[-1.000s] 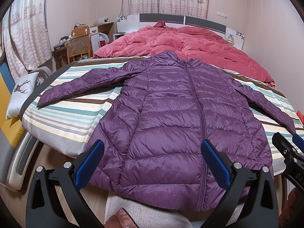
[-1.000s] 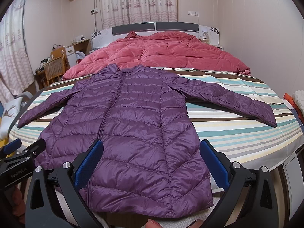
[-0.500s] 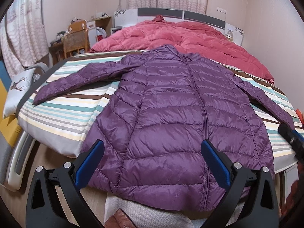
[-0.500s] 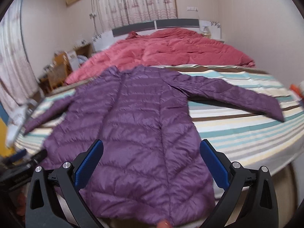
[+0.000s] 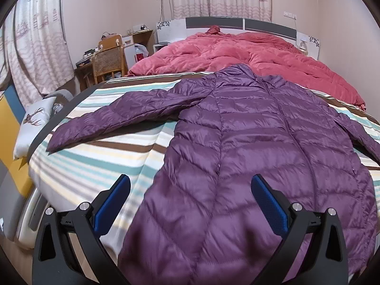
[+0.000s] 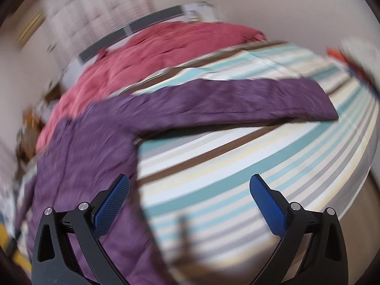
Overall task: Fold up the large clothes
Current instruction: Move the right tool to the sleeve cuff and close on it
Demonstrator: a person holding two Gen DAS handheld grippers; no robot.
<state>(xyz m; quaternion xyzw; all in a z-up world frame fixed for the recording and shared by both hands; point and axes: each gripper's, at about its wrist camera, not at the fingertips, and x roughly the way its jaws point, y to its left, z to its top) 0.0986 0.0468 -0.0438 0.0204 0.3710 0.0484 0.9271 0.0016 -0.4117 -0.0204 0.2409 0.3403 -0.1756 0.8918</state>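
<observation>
Your left tool (image 5: 190, 199) is spread wide, holding nothing, above the hem of the purple down jacket (image 5: 249, 166). The jacket lies flat on the striped bed (image 5: 95, 166), sleeves out at 9 and 3 o'clock. Your right tool (image 6: 190, 199) is also wide open, empty; its view is blurred, right sleeve (image 6: 237, 99) at 12 o'clock.

Left wrist view looks up the bed (image 5: 95, 166) from its foot, close over the purple jacket (image 5: 249, 166), right wrist view tilted, blurry, both share jacket (image 6: 95, 142) and bed (image 6: 237, 178)
</observation>
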